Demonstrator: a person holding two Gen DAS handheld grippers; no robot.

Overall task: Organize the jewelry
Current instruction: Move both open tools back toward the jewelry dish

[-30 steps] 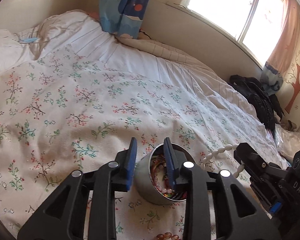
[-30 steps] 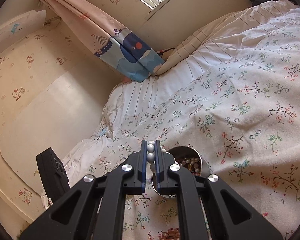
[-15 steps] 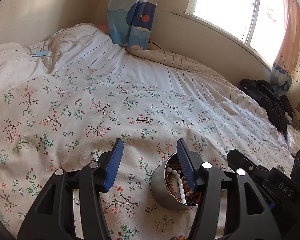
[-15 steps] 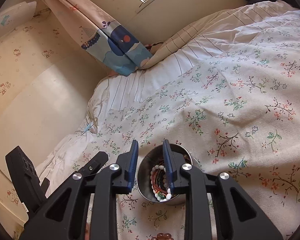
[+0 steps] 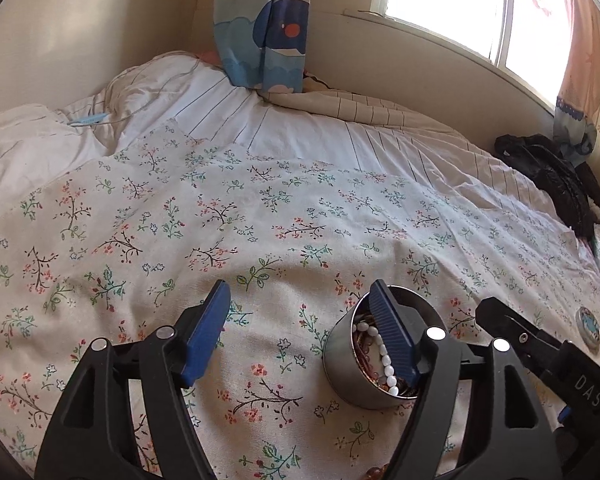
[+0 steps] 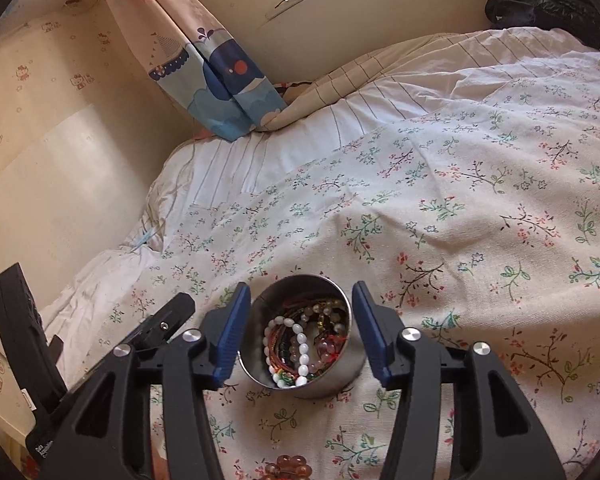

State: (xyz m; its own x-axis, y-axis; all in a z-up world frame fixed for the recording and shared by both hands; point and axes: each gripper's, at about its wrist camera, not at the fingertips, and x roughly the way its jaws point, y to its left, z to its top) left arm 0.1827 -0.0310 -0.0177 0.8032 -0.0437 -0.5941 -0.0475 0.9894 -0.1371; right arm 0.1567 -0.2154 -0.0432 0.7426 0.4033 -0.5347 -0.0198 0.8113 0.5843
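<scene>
Round metal tin [image 6: 300, 330] standing upright on the flowered bedspread [image 6: 480, 216], open at the top, filled with mixed jewelry. White bead bracelet [image 6: 300, 344] lying inside the tin, on top of darker and reddish bead strands. Right gripper [image 6: 298, 330] poised directly above the tin, jaws opening, one blue pad on each side of the tin's rim, neither pad pressing on the wall; nothing gripped. Left gripper [image 5: 300, 334] positioned left of the tin in its own view, jaws opening and set wide; right pad in line with the tin's mouth and overlapping the rim, contact with the rim not determinable; left pad well clear of the tin over bare bedspread [image 5: 260, 220]; nothing held. In the left wrist view, tin [image 5: 348, 364] tilted in appearance by the lens, white bead bracelet [image 5: 384, 360] visible along the inner wall. Amber bead bracelet [image 6: 288, 466] on the bedspread just in front of the tin, at the lower edge of the right wrist view, outside the tin. Small round lid-like disc [image 5: 588, 322] on the bedspread well to the right of the tin. Whale-print curtain [image 5: 264, 28] hanging beyond the tin at the far side of the bed; black garment [image 5: 556, 176] far right of the tin near the window.
</scene>
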